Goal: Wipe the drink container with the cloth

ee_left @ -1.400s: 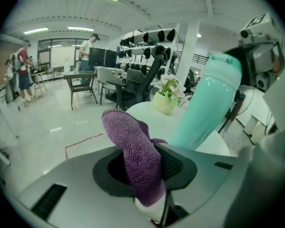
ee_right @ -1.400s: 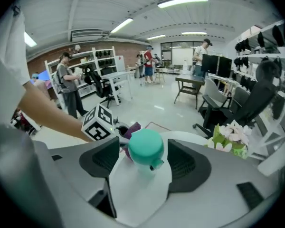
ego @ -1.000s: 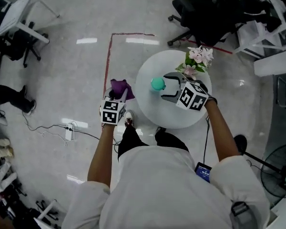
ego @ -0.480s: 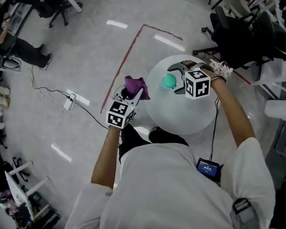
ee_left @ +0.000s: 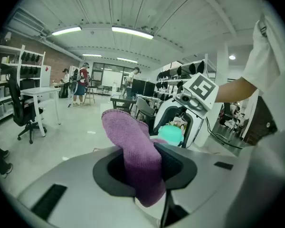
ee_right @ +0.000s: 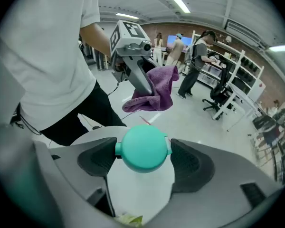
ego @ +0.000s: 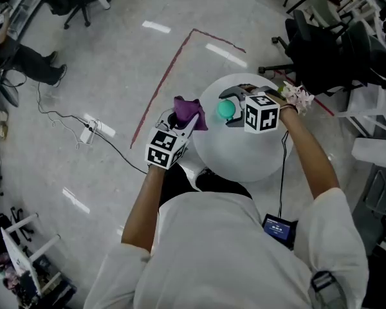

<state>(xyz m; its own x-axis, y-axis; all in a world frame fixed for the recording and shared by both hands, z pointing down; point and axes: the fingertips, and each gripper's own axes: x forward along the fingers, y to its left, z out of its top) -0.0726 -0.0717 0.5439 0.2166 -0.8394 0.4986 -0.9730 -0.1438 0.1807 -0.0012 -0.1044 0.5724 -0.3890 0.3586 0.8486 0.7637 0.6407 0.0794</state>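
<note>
Over round white table (ego: pixel 244 163), right gripper (ee_right: pixel 143 150) jaws, just closing, pinch teal drink container (ego: pixel 226 109) on both sides. Beside table edge, left gripper (ee_left: pixel 143 167) clamps purple cloth (ee_left: pixel 133 139).

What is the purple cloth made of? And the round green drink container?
The cloth looks like soft microfibre or terry fabric: it has a fuzzy, matte nap and flops over in folds. The drink container looks like smooth, hard plastic, though it might be rubbery: it has an even teal colour, a soft satin sheen and moulded nubs at its sides.
</note>
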